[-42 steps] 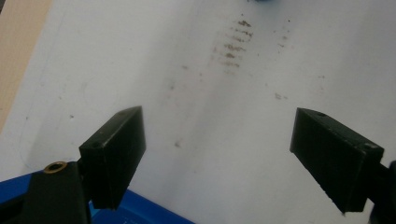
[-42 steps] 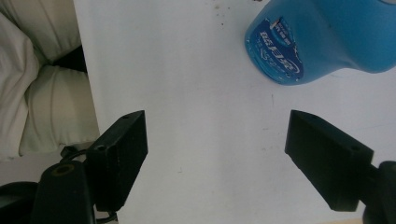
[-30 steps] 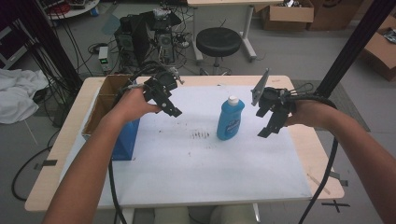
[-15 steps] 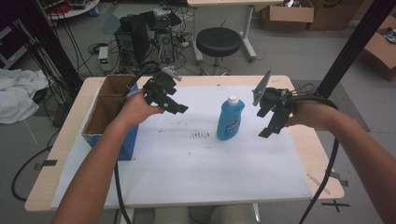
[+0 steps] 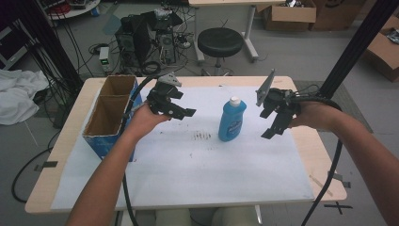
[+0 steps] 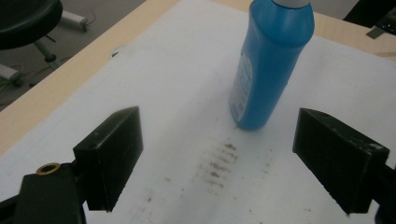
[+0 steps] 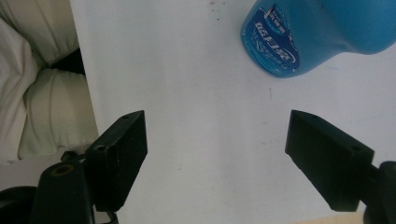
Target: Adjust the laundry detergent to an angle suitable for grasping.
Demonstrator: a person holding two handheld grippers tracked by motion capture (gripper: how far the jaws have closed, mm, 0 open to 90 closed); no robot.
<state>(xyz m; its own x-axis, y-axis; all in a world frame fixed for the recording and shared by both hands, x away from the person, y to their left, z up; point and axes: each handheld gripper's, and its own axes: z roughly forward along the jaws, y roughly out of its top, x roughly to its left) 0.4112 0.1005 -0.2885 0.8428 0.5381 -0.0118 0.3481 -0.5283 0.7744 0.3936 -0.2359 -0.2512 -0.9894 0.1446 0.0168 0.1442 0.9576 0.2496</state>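
A blue bottle with a white cap stands upright near the middle of the white paper sheet. My left gripper hovers to its left, open and holding nothing, pointing toward the bottle. In the left gripper view the bottle stands ahead, slightly right of the gap of the left gripper. My right gripper hangs to the right of the bottle, tilted down, open and holding nothing. In the right gripper view the bottle lies at the upper right, beyond the wide-set jaws of the right gripper.
An open cardboard box with two compartments and a blue front sits at the table's left edge. Dark smudges mark the paper left of the bottle. A black stool and computer gear stand behind the table.
The left gripper has sunk a little toward the table, still left of the bottle. The right gripper and the bottle have stayed put.
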